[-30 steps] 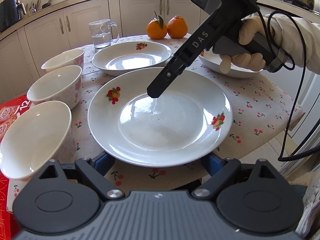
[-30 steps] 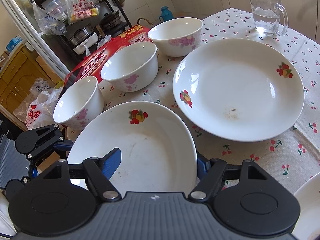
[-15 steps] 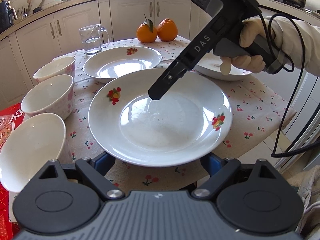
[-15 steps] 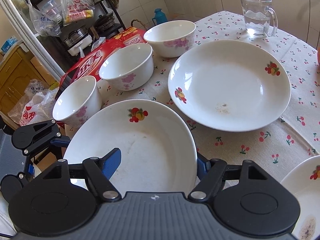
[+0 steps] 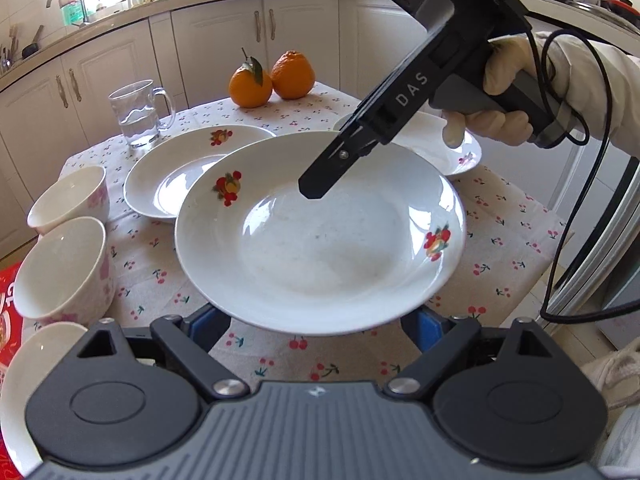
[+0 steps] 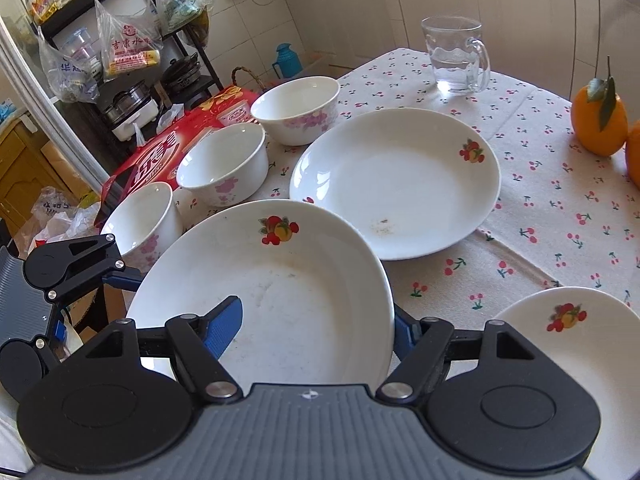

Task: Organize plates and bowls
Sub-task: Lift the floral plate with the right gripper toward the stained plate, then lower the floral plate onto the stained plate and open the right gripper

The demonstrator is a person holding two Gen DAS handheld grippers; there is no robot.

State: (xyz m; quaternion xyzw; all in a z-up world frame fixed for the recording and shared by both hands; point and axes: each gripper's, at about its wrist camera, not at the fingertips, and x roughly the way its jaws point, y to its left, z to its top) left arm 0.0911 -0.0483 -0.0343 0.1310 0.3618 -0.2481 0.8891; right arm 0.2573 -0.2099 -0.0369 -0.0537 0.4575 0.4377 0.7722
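Note:
A white deep plate [image 5: 320, 256] with fruit prints hangs above the cherry-print tablecloth, held between both grippers. My left gripper [image 5: 316, 322] reaches under its near rim, which hides both blue pads; the plate rides with it. My right gripper [image 6: 312, 332] is shut on the opposite edge, with one blue finger [image 6: 224, 328] on the inside of the plate [image 6: 280, 304] and the other outside the rim. In the left wrist view the right gripper [image 5: 316, 188] comes in from the upper right, held by a gloved hand. Two more plates [image 6: 400, 184] [image 6: 568, 344] lie on the table. Three bowls [image 6: 296, 108] [image 6: 224, 160] [image 6: 140, 220] line its left side.
A glass mug [image 6: 456, 56] of water and two oranges [image 5: 272, 80] stand at the table's far end. A red box [image 6: 160, 156] lies beyond the bowls. The table edge [image 5: 560, 240] drops off at the right, where a black cable hangs. Cabinets ring the room.
The held plate has risen off the tablecloth with both grippers and now overlaps the plate behind it in the left wrist view. Neither grip has changed.

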